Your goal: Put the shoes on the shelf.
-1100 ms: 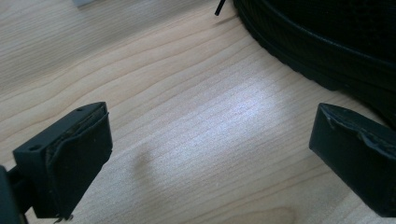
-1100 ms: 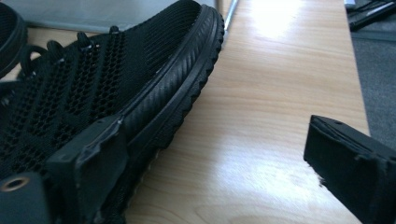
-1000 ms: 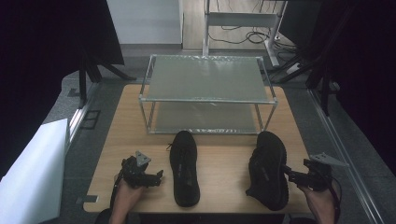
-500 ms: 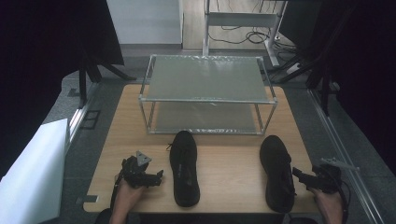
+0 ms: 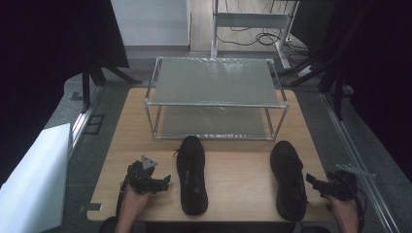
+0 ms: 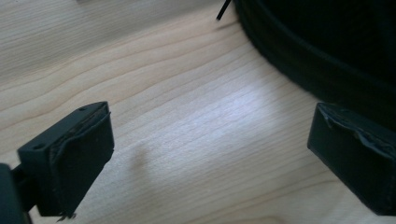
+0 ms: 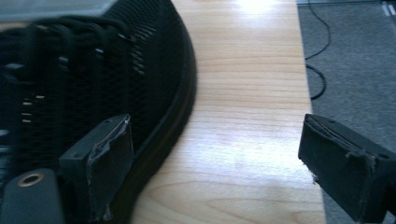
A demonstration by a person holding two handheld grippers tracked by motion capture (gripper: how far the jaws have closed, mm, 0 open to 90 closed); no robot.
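Wooden surface (image 5: 233,189) from above: my left tongs (image 5: 163,182) sit just beside the left shoe (image 5: 191,174), my right tongs (image 5: 312,182) beside the right shoe (image 5: 288,178), both toeing toward the rack (image 5: 214,80), probably staged for shelving. Left gripper view: jaws apart, empty. Right gripper view: jaws apart, shoe mesh alongside one.

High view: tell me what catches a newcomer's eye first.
Two black shoes lie on the wooden table, toes toward a two-tier metal rack at its far side. An open gripper flanks each: left gripper beside the middle shoe, right gripper beside the right one.
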